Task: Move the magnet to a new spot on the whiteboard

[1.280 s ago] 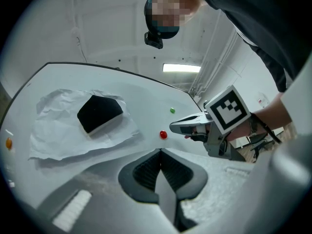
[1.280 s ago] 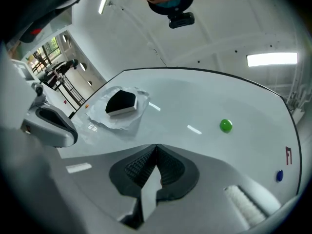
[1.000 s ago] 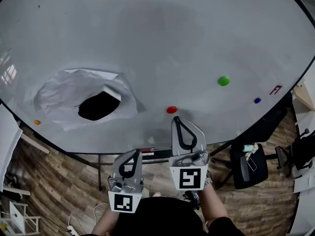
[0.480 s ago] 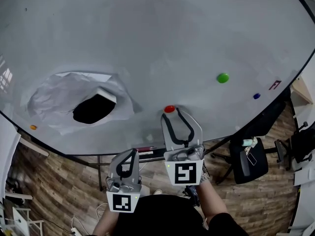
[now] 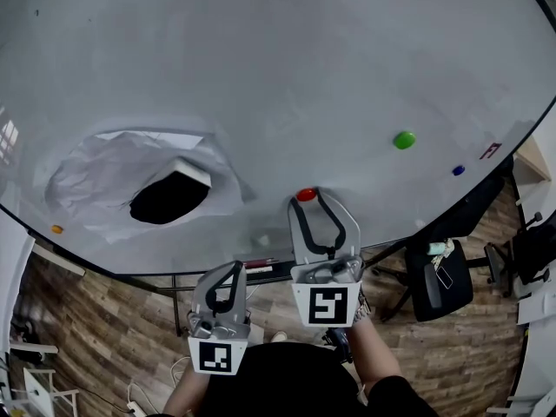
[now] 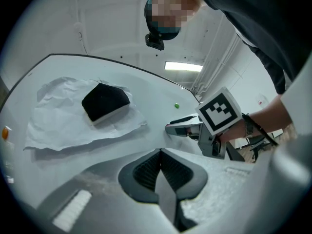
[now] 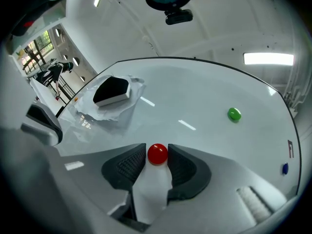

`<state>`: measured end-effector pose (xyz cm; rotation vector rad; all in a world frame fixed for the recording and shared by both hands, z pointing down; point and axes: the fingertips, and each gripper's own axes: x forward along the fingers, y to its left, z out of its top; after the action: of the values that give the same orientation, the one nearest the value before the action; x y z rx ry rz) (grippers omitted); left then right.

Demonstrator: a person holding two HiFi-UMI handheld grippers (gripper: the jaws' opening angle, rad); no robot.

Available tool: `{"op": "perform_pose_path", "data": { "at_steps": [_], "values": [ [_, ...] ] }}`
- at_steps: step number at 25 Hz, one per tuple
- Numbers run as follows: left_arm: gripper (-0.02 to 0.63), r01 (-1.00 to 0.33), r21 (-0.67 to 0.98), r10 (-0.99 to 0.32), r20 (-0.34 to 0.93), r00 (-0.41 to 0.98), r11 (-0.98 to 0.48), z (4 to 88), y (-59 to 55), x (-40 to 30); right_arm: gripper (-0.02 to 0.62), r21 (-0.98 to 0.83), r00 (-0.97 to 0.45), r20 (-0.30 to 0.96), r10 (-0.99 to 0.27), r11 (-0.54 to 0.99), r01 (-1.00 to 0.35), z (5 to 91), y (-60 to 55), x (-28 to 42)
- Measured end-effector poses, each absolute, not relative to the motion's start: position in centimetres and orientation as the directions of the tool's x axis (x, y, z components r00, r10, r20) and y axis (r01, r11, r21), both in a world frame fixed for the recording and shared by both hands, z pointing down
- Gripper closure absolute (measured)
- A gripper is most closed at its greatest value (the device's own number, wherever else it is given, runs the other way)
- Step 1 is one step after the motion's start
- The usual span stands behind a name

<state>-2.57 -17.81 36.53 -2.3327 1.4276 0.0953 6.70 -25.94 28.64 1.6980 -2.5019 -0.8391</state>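
eraser (image 5: 169,196) on crumpled paper (image 5: 87,181) at the left of the whiteboard (image 5: 278,76). left gripper (image 5: 236,269) below the board edge – jaws together, empty. right gripper (image 5: 306,205) at the board, jaws just opened, tips either side of the red magnet (image 7: 157,153) – low centre. green magnet (image 5: 404,140) well to the right.

Red magnet (image 5: 305,195), green magnet (image 5: 403,140), blue magnet (image 5: 458,170), orange magnet (image 5: 56,229), white whiteboard (image 5: 278,76), black eraser (image 5: 169,198), white paper (image 5: 95,176), brown wooden floor (image 5: 104,328)
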Motion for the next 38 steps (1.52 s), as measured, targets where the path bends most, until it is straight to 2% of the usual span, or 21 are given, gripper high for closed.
{"op": "perform_pose_path", "data": {
  "at_steps": [27,38],
  "values": [
    [0.604,-0.861,-0.282,-0.831,-0.256,0.494,-0.424,37.1,-17.6,-2.7,0.469,0.451,-0.399,-0.261,-0.879,0.254,-0.856,28.8,-26.1,6.8],
    [0.604,-0.871,-0.281,-0.838,-0.268,0.475,-0.403,36.9,-16.7,-3.0,0.469,0.469,-0.433,-0.314,-0.845,0.258,-0.844,27.4,-24.2,6.3]
  ]
}}
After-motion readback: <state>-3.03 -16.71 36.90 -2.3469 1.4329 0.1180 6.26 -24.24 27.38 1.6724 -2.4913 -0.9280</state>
